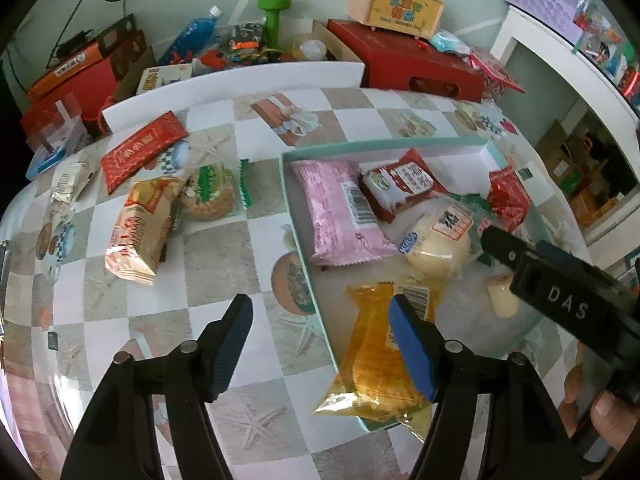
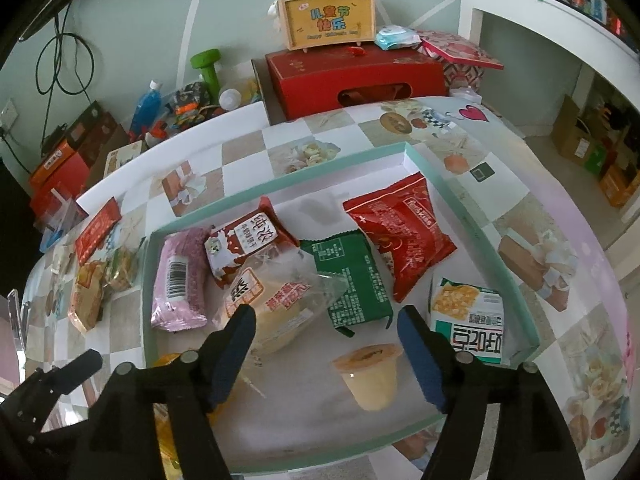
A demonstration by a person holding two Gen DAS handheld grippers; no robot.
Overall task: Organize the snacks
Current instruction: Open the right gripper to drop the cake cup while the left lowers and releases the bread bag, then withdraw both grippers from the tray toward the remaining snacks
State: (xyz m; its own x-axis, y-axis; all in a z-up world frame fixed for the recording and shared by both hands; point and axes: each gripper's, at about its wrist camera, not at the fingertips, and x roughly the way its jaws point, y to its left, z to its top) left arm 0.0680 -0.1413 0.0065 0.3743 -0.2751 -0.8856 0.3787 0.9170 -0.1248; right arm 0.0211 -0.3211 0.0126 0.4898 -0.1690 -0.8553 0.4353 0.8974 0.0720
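While both grippers hang over the mint-green tray point(image 2: 472, 216), we see neither one holding anything. Left gripper point(image 1: 324, 340): fingers spread wide, one pad above the checkered tablecloth point(image 1: 224, 252), the other over the yellow packet point(image 1: 372, 364), which lies across the tray's near-left corner. No contact that we can confirm. Right gripper point(image 2: 328, 344): fingers also spread, with the jelly cup point(image 2: 370, 376) standing upright on the tray floor between them, nearer the right pad, which it may just touch at the rim; the left pad is clear.

Already in the tray, right wrist view: pink packet point(image 2: 180, 284) along the left wall, red-and-white milk biscuit pack point(image 2: 244, 246) beside it, a clear-wrapped pale bun point(image 2: 276, 308) overlapping both, green packet point(image 2: 352, 284) mid-tray, red packet point(image 2: 400, 236) toward the far side, and a white-and-green box point(image 2: 468, 316) against the right wall.

Still on the cloth left of the tray, left wrist view: flat red packet point(image 1: 144, 152), tan-and-gold packet point(image 1: 140, 224), round green-banded snack point(image 1: 210, 194), pale packet point(image 1: 70, 180) at the far left edge.

Behind the table we see clutter: large red box point(image 2: 352, 76), small wooden case with handle point(image 2: 328, 20) on top, green dumbbell point(image 2: 206, 66), blue bottle point(image 2: 146, 106).
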